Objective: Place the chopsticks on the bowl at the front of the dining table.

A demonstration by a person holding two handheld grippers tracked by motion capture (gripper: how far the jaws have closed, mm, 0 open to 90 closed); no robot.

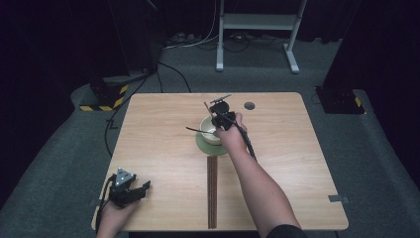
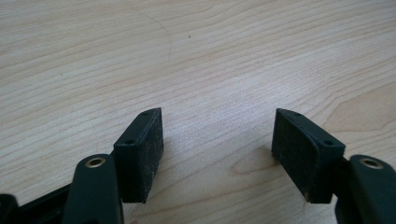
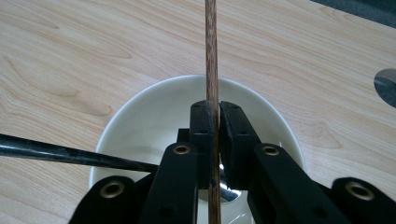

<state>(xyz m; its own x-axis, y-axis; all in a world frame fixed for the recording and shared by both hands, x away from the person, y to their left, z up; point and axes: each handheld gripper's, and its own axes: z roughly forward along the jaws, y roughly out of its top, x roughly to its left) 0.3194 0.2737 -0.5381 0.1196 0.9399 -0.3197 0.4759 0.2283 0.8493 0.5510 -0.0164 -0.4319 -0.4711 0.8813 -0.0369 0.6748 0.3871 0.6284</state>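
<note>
A white bowl (image 1: 209, 130) (image 3: 149, 112) stands on a green saucer (image 1: 205, 147) just behind the middle of the table. A black spoon handle (image 1: 194, 130) (image 3: 56, 151) sticks out of the bowl to the left. Above the bowl, my right gripper (image 1: 221, 112) (image 3: 214, 109) is shut on a thin brown chopstick (image 3: 211, 46), which points away over the far rim. More brown chopsticks (image 1: 212, 191) lie side by side in front of the saucer, running toward the near edge. My left gripper (image 1: 140, 191) (image 2: 217, 135) rests at the near left corner, open, with bare wood between its pads.
The wooden table (image 1: 158, 148) has a round grey hole cover (image 1: 249, 105) (image 3: 387, 84) near its far edge. A white metal stand (image 1: 257, 22) and cables sit on the floor behind the table. Yellow-black striped equipment (image 1: 106, 96) is at the far left.
</note>
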